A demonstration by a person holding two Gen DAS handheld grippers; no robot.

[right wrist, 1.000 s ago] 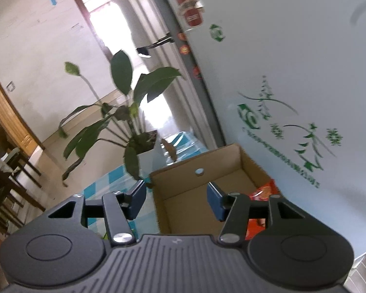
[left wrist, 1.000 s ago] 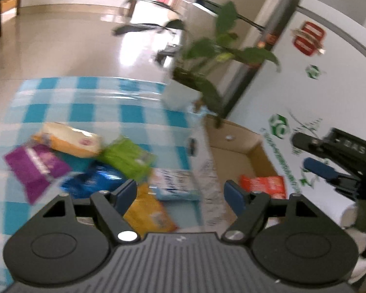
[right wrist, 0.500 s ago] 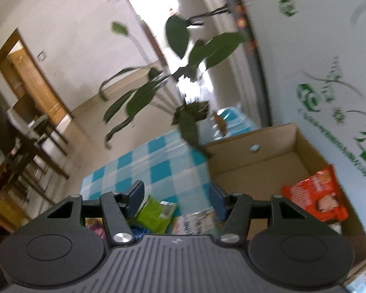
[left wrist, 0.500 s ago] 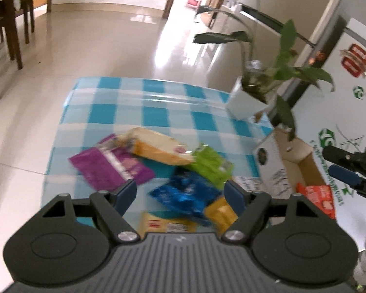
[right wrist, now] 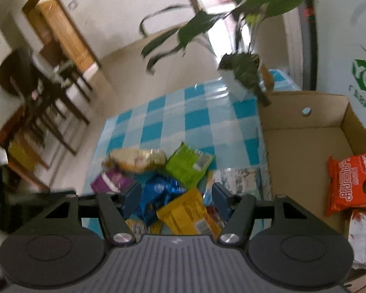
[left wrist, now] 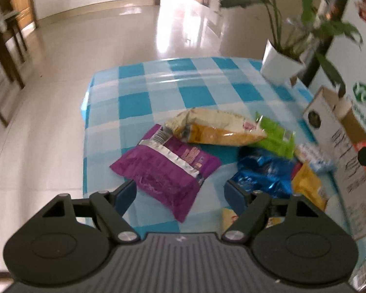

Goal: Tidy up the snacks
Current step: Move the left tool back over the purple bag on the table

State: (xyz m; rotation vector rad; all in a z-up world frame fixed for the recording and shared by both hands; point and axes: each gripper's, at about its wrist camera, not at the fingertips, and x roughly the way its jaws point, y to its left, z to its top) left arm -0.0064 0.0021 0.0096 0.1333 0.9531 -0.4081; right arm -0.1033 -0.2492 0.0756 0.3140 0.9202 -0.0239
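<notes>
Several snack packets lie in a heap on the blue checked tablecloth [left wrist: 158,90]. My left gripper [left wrist: 180,195] is open and empty, just above the near end of a purple packet [left wrist: 163,168]. Beyond lie a cream-and-orange bag [left wrist: 214,129], a green packet [left wrist: 275,139] and a blue foil packet [left wrist: 263,173]. My right gripper [right wrist: 175,200] is open and empty, above a yellow packet [right wrist: 185,212] and the blue foil packet [right wrist: 161,193]. A cardboard box [right wrist: 302,146] at the right holds an orange packet [right wrist: 353,180] and a white one [right wrist: 361,236].
A potted plant in a white pot [left wrist: 280,61] stands at the table's far right corner, its leaves over the box. A white appliance [right wrist: 349,36] stands right behind the box. Dark wooden chairs [right wrist: 44,102] stand on the tiled floor to the left.
Both grippers have swung left, away from the box and towards the snack heap. The left one has come down close over the purple packet. Both stay open.
</notes>
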